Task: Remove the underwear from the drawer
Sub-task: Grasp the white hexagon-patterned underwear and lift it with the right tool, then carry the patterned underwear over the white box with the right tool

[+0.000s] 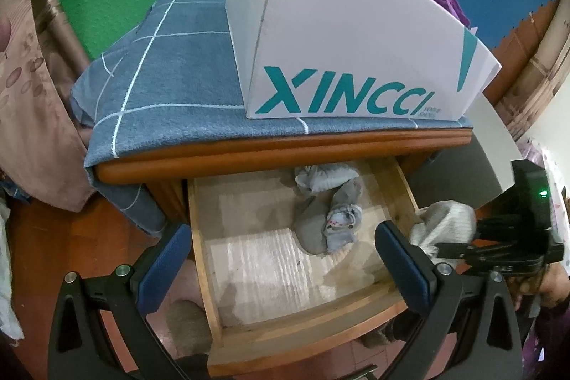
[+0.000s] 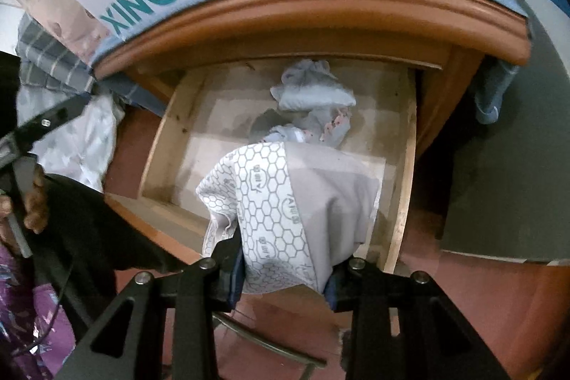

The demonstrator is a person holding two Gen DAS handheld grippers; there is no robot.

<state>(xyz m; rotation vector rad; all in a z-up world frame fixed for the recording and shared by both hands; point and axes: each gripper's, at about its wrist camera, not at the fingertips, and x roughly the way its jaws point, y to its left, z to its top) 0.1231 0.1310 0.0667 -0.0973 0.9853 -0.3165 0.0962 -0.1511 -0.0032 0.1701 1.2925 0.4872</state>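
The wooden drawer (image 1: 306,337) of the nightstand stands pulled open. Several crumpled grey and pale blue underwear pieces (image 1: 327,209) lie in its back right part; they also show in the right wrist view (image 2: 313,102). My right gripper (image 2: 281,276) is shut on a grey underwear piece with a white hexagon-print waistband (image 2: 302,205) and holds it above the drawer's front. In the left wrist view that piece (image 1: 445,223) hangs at the drawer's right side. My left gripper (image 1: 281,259) is open and empty above the drawer's front.
A white XINCCI shoe box (image 1: 356,34) stands on a blue checked cloth (image 1: 160,77) on the nightstand top. A grey panel (image 2: 506,184) stands to the right of the nightstand. Red-brown floor (image 2: 463,280) lies below.
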